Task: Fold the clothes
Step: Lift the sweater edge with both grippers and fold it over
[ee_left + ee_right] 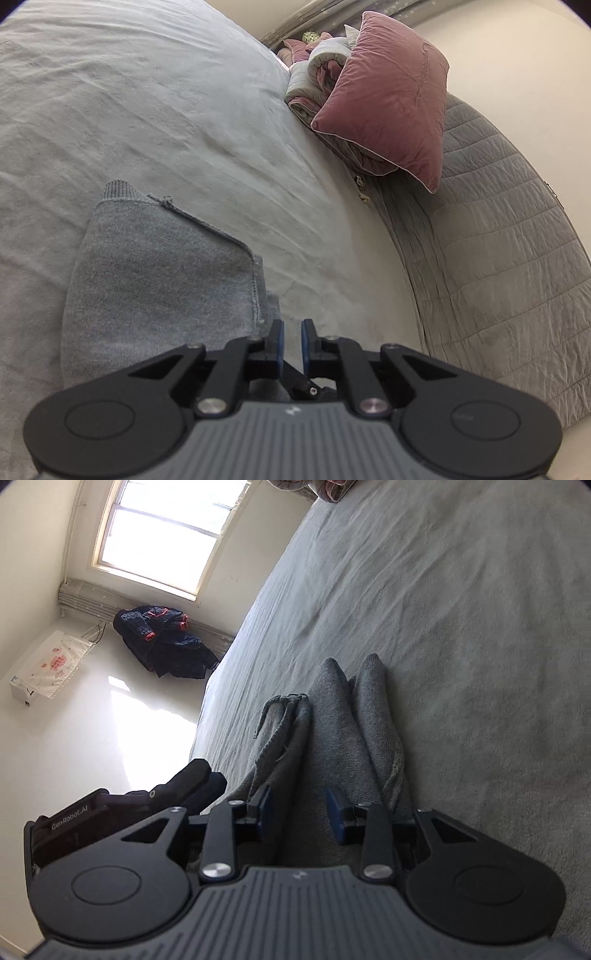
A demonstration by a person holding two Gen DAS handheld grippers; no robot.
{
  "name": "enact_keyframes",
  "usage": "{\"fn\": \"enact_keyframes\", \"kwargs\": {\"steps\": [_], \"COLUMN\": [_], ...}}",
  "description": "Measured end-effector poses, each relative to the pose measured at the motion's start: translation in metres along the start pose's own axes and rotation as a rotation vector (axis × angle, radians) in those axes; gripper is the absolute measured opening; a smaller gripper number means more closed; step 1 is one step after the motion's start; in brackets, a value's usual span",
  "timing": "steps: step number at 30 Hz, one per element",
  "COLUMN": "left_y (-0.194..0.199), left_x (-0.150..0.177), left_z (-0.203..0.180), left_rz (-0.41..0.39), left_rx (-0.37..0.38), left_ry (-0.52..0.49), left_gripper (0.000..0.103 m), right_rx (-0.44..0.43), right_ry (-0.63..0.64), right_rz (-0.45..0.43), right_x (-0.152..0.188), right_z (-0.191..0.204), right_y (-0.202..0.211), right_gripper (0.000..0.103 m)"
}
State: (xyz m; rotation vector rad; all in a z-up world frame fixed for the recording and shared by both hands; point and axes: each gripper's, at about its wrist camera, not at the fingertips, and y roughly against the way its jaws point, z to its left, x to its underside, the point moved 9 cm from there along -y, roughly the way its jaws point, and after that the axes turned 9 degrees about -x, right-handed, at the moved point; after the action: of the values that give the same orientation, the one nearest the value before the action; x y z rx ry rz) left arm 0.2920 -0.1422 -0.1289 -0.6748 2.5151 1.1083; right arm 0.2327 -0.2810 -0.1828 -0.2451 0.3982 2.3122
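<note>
A grey knit sweatshirt [159,280] lies on the pale bed sheet [184,110], its ribbed hem at the far end and a stitched seam along its right edge. My left gripper [291,341] hovers at that right edge, its blue pads a narrow gap apart with nothing between them. In the right wrist view the sweatshirt [332,731] is bunched into long folds running away from me. My right gripper [299,816] stands open over those folds, its pads clear of the cloth. The left gripper [210,775] shows at the lower left, beside the garment.
A pink pillow [391,99] and a rolled quilt [317,70] lean at the head of the bed against a grey quilted headboard [498,258]. Past the bed's left edge lie bare floor [110,720], a dark jacket [162,642], a white box [48,664] and a window [166,528].
</note>
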Motion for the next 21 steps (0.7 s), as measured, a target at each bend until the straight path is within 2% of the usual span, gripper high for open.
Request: {"fn": "enact_keyframes", "kwargs": {"steps": [3,8,12,15,17,19,20,21], "left_y": [0.015,0.034,0.037,0.039,0.038,0.038,0.039,0.040], "left_x": [-0.004,-0.005,0.004,0.013,0.017,0.019,0.018,0.017], "left_z": [0.001,0.025,0.054,0.071,0.073,0.074,0.074,0.073], "left_rz": [-0.035,-0.087,-0.107,-0.124,-0.134,-0.143,-0.152,-0.162], "left_rx": [0.001,-0.059,-0.154,-0.196,-0.192,-0.183,-0.174,-0.163], "left_ry": [-0.021,-0.059,-0.102,-0.149,-0.164,-0.176,-0.177,-0.176], "left_gripper": [0.009,0.009,0.009,0.009,0.009,0.012,0.013,0.014], "right_rx": [-0.047,-0.108,-0.078,-0.042,-0.041,-0.027,-0.017,-0.011], "right_ry": [-0.066,-0.113,-0.085,-0.046,0.000,0.061,0.094,0.123], "right_rz": [-0.024,-0.031,0.008,0.027,0.028,0.028,0.028,0.025], "right_x": [-0.003,-0.008,-0.006,-0.010,-0.012,-0.016,-0.018,-0.021], "right_z": [0.003,0.017,0.025,0.028,0.033,0.039,0.042,0.044], "right_y": [0.012,0.009,-0.007,-0.020,-0.029,-0.037,-0.041,-0.043], "right_gripper": [0.056,0.057,0.061,0.062,0.062,0.047,0.029,0.026]}}
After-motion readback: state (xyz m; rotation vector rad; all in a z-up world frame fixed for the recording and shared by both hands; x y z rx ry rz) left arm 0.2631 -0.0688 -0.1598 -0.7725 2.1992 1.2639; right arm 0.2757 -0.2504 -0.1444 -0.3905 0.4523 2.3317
